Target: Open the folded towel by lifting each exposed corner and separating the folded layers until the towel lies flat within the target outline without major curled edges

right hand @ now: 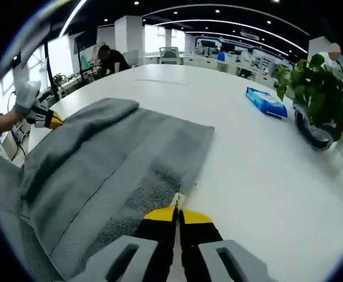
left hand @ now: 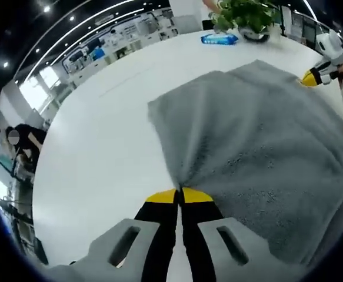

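A grey towel [left hand: 247,147] lies spread across the white table [left hand: 112,147], still doubled, with one layer over another. My left gripper [left hand: 179,195] is shut on the towel's near corner, and the cloth puckers toward its yellow tips. At the towel's far right corner the right gripper [left hand: 312,76] shows with a hand behind it. In the right gripper view, my right gripper [right hand: 176,212] is shut on a corner of the towel [right hand: 118,158]. The left gripper [right hand: 49,120] pinches the opposite edge at far left, where the upper layer forms a raised ridge.
A blue wipes packet [right hand: 266,101] and a potted plant [right hand: 321,88] stand on the table [right hand: 253,176] beyond the towel; the packet [left hand: 219,39] and plant [left hand: 247,14] also sit at its far end. A person [right hand: 112,59] sits at a desk behind.
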Action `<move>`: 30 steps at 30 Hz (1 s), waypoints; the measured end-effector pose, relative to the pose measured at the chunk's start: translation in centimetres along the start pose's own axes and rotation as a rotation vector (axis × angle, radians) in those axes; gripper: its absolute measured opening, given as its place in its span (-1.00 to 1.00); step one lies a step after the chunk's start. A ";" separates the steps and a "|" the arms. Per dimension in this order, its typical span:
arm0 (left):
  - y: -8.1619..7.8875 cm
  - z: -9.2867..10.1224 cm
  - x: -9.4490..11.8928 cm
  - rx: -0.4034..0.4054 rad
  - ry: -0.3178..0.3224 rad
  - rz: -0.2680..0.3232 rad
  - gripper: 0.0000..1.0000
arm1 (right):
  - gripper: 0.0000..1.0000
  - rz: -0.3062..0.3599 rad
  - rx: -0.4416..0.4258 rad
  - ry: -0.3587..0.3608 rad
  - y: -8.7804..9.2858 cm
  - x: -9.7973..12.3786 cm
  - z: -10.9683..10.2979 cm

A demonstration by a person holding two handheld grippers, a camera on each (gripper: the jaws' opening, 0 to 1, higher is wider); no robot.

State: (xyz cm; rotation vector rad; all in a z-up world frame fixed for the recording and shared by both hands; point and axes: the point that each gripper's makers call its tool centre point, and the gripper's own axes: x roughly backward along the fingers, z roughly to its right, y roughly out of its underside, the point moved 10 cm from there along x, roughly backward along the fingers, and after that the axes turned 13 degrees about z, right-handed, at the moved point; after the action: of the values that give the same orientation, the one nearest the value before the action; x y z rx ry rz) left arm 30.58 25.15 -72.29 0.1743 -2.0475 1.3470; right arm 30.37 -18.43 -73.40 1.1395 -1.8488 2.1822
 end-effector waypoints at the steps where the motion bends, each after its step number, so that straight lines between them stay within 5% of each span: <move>1: 0.2 -0.2 0.0 -0.015 -0.006 -0.014 -0.99 | -1.00 0.000 0.000 0.001 0.0 0.0 0.0; 16: 1.7 -3.5 0.9 -0.092 -0.033 -0.071 -0.99 | -1.00 -0.009 -0.011 0.035 0.3 0.6 1.3; 30: 2.2 -5.1 1.1 -0.040 -0.037 -0.073 -0.99 | -1.00 -0.020 -0.052 0.066 1.6 2.4 4.6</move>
State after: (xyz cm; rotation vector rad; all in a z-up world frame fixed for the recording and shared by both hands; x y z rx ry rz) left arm 31.06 30.76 -72.13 0.2556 -2.0770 1.2658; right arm 30.11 -23.80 -73.34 1.0584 -1.8476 2.1208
